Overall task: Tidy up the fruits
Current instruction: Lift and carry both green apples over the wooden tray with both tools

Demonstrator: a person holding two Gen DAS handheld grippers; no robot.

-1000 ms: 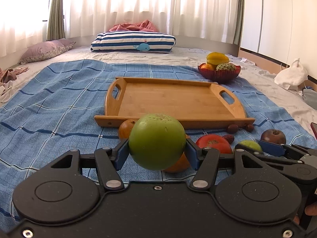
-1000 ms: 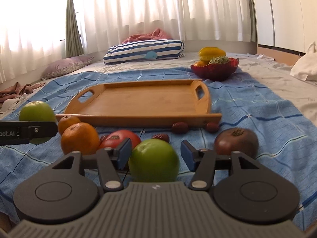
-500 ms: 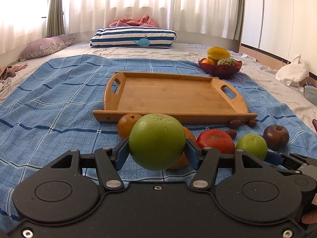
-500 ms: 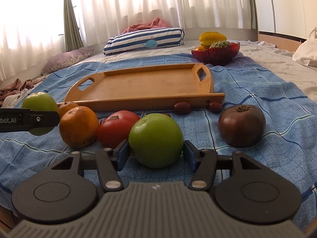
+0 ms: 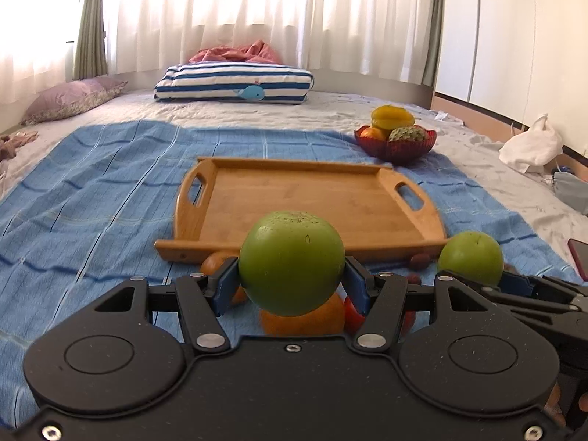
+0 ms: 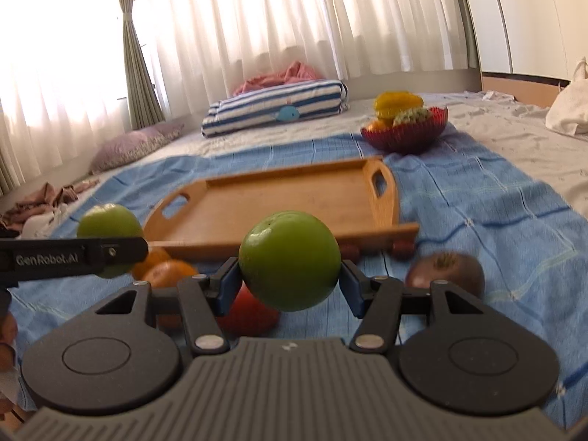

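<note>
My left gripper (image 5: 292,281) is shut on a green apple (image 5: 292,261) and holds it above the blue blanket, just short of the wooden tray (image 5: 308,198). My right gripper (image 6: 290,281) is shut on a second green apple (image 6: 289,259), also lifted. In the left wrist view that second apple (image 5: 470,257) shows to the right. In the right wrist view the left apple (image 6: 108,222) shows at the left. Below lie oranges (image 6: 167,272), a red tomato (image 6: 248,314) and a dark brown fruit (image 6: 446,273). The tray is bare.
A red bowl of fruit (image 5: 395,143) stands beyond the tray's right corner. Small dark dates (image 6: 400,246) lie by the tray's near edge. A striped pillow (image 5: 235,82) lies at the back. A red phone (image 5: 580,257) lies at the right.
My right gripper closed on the second green apple and lifted it off the blanket. My left gripper rose a little with its apple.
</note>
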